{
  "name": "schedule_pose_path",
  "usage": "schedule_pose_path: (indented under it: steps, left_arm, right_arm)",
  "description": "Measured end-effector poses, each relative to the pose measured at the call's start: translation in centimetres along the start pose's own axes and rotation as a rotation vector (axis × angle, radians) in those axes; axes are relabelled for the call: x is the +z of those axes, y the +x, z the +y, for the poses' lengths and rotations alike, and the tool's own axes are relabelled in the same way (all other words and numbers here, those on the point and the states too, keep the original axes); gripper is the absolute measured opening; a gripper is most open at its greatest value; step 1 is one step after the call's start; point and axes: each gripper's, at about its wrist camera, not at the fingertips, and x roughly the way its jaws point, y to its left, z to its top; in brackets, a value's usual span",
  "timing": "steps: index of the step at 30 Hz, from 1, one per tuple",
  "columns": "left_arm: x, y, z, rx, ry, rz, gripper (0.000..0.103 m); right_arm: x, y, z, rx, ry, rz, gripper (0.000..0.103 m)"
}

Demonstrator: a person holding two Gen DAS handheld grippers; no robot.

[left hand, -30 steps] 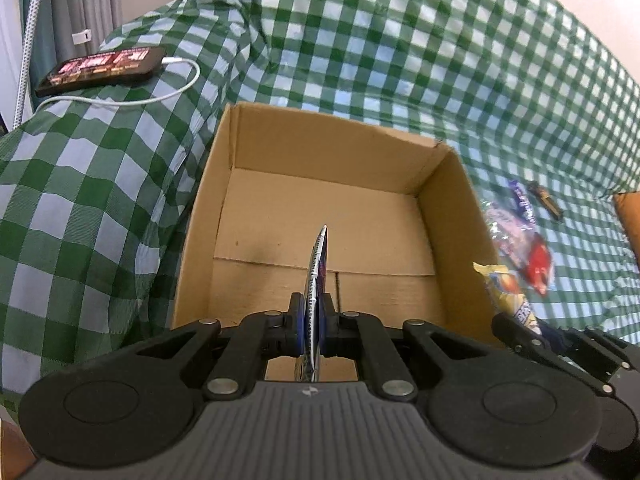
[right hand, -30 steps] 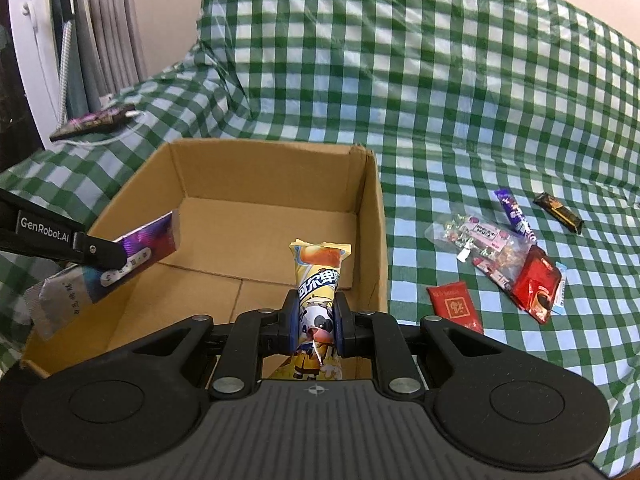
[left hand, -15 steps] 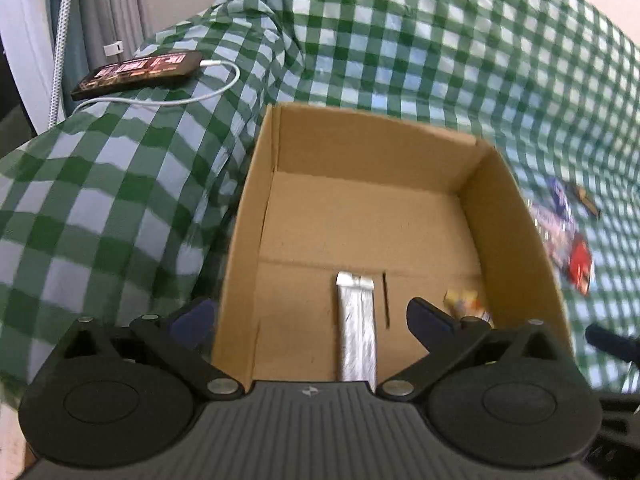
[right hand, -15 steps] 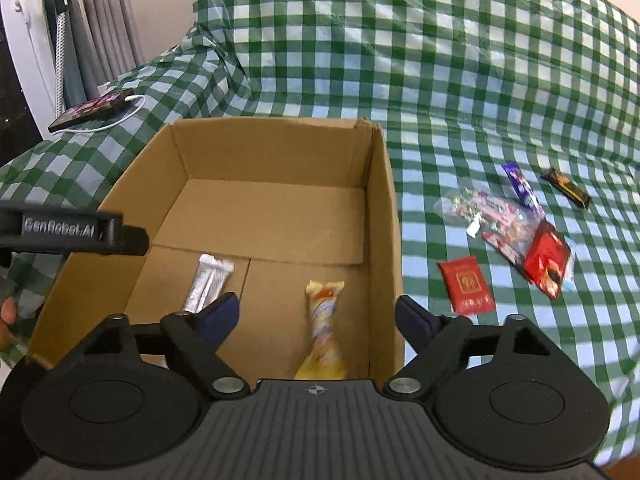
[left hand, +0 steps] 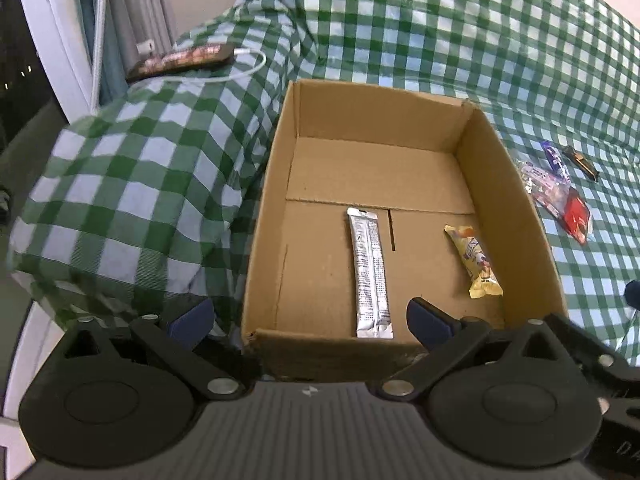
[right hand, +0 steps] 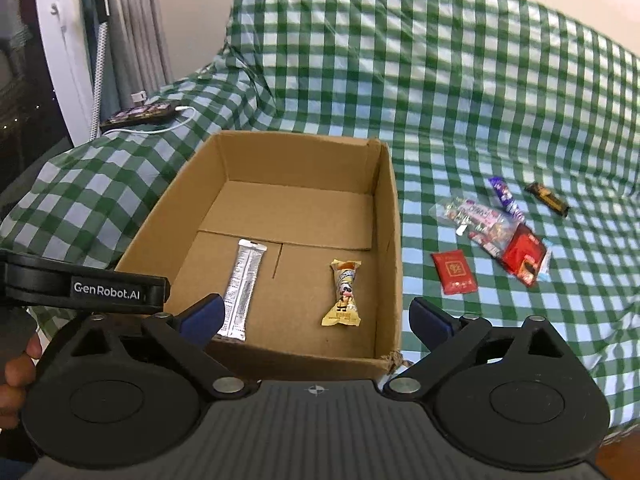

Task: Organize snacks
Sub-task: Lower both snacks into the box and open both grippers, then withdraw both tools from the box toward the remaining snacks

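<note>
Both grippers have their jaws spread wide and hold nothing. Ahead of the left gripper [left hand: 308, 320] sits the box [left hand: 508, 200], with the silver stick [left hand: 370, 272] lying flat on its floor between the jaws and the yellow snack [left hand: 476, 264] beyond the right jaw. The right gripper [right hand: 316, 318] faces the same box [right hand: 390, 248]; the stick [right hand: 242, 288] lies just past its left jaw, the yellow snack [right hand: 344, 294] between the jaws. Right of the jaws, outside the box, a red packet [right hand: 454, 272] and more snacks [right hand: 500, 224] lie on the checked cloth [right hand: 460, 100].
</note>
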Motion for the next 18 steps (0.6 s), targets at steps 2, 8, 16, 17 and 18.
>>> schedule_pose_path:
  steps: [2, 8, 16, 17, 18]
  left_arm:
    - [-0.3, -1.0, -0.1, 0.002, 0.006, -0.019, 0.103]
    - [-1.7, -3.7, -0.5, 0.003, 0.021, -0.072, 0.103]
    - [-3.5, -6.4, -1.1, 0.002, 0.040, -0.115, 0.103]
    - [-3.6, -6.6, -1.2, 0.003, 0.042, -0.118, 0.103]
    - [-3.8, -6.9, -1.3, 0.003, 0.044, -0.122, 0.103]
  right_arm:
    - [-0.1, -1.0, -0.3, -0.005, 0.008, -0.018, 0.099]
    - [-0.9, -3.6, -1.1, -0.009, 0.028, -0.061, 0.100]
    - [-1.7, -6.5, -0.7, 0.000, 0.037, -0.113, 0.101]
    - [-1.8, -6.8, -0.6, 0.000, 0.038, -0.120, 0.101]
    - [-1.9, -7.2, -0.6, 0.000, 0.038, -0.127, 0.101]
